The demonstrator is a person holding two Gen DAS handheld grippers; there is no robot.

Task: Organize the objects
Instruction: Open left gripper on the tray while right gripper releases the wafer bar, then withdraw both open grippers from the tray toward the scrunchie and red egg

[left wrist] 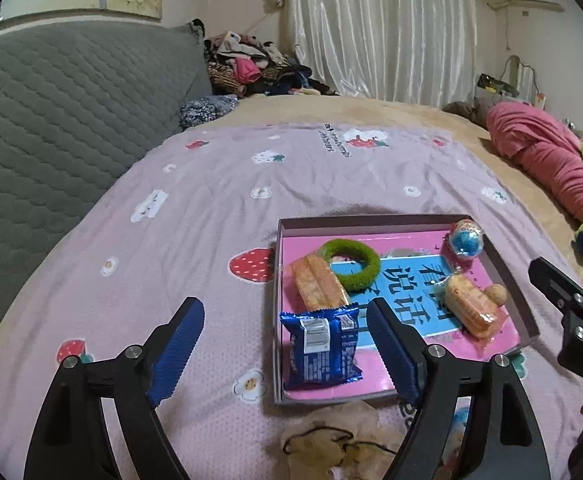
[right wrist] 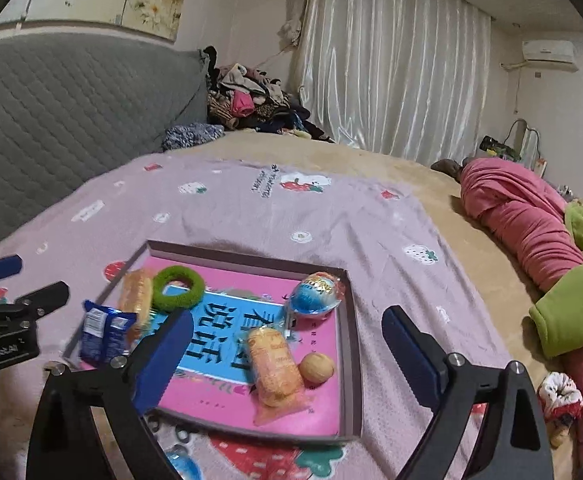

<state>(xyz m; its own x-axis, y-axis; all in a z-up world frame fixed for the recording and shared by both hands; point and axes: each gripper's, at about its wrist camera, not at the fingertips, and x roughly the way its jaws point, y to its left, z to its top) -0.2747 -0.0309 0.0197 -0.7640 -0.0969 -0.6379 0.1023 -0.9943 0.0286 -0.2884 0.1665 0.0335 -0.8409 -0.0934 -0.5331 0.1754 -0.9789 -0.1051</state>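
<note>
left gripper (left wrist: 287,344) wide, empty | right gripper (right wrist: 287,352) wide, empty | blue snack packet (left wrist: 321,346) upright between left jaws, untouched; left nearer

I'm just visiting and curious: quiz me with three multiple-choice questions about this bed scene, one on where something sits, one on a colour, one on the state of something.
1. Where does the green fuzzy ring lie?
A. Inside the shallow box
B. On the grey headboard
C. On the clothes pile

2. What colour is the wrapper of the snack packet at the box's near-left corner?
A. Yellow
B. Blue
C. White

3. How does the left hand-held gripper stand?
A. Shut on the ring
C. Shut on the walnut
B. Open, holding nothing

Answers: 1 A, the ring rests on the pink book inside the shallow box. 2 B, the foil is plainly blue. 3 B, its blue pads stand wide apart, pressing on nothing.
</note>
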